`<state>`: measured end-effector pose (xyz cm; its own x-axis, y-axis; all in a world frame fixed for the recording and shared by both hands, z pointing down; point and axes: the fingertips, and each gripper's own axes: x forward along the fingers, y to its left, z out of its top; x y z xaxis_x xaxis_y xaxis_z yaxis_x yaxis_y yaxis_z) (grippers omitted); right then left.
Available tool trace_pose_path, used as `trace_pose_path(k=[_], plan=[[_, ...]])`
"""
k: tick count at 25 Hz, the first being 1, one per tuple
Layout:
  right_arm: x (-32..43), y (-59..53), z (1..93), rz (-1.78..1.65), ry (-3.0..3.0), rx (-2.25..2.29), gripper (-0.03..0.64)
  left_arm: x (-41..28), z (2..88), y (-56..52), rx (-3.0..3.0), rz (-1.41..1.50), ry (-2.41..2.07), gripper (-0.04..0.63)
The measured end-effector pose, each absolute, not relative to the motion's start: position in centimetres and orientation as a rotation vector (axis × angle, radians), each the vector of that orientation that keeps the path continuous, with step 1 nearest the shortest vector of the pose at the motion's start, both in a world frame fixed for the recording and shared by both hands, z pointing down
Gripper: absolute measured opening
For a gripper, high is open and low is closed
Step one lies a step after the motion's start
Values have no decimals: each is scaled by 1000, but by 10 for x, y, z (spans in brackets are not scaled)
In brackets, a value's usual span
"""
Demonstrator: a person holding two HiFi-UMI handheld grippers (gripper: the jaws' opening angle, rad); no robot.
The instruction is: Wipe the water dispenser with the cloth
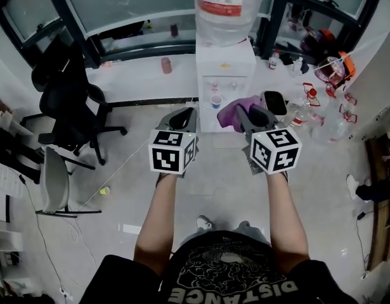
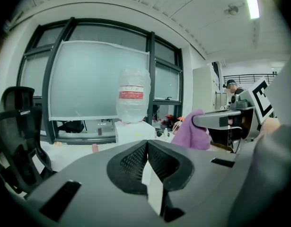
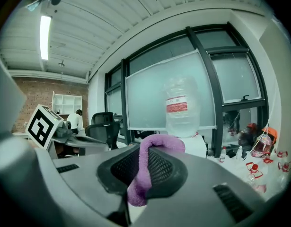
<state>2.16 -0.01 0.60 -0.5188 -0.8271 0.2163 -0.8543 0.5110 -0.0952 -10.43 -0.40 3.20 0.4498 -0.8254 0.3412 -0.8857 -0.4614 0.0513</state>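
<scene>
Water dispenser (image 1: pixel 225 75): white cabinet, bottle on top, standing on the floor against the window wall, straight ahead of both grippers and apart from them in both gripper views.

Step in hand (judged): closing in for the first wipe. Lead with the loose fold of cloth rather than the jaw tips, begin on the flat top panel and work downward, and go lightly past the taps and the small cup (image 1: pixel 216 100) beneath them.

Pose: both forearms stretched forward, side by side and level. Right gripper (image 3: pixel 143 167) clamped on the purple cloth (image 3: pixel 157 143), which bulges out past its tips. Left gripper (image 2: pixel 147 160) pressed closed with nothing between its jaws
</scene>
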Motion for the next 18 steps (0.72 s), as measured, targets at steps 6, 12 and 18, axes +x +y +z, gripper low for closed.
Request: trace_pose_path(k=[6,12,18], plan=[[-16,-37,21,322,-2632,1397,32,-126,47,-24,2449,385,-1466,25],[-44,-89,44,399,-2692,1356,32,-136,62,-58,2451,441,-1496,26],[-61,-155,76,509,-2741,1327,32,-132,79,-111,2444,478,-1526,26]])
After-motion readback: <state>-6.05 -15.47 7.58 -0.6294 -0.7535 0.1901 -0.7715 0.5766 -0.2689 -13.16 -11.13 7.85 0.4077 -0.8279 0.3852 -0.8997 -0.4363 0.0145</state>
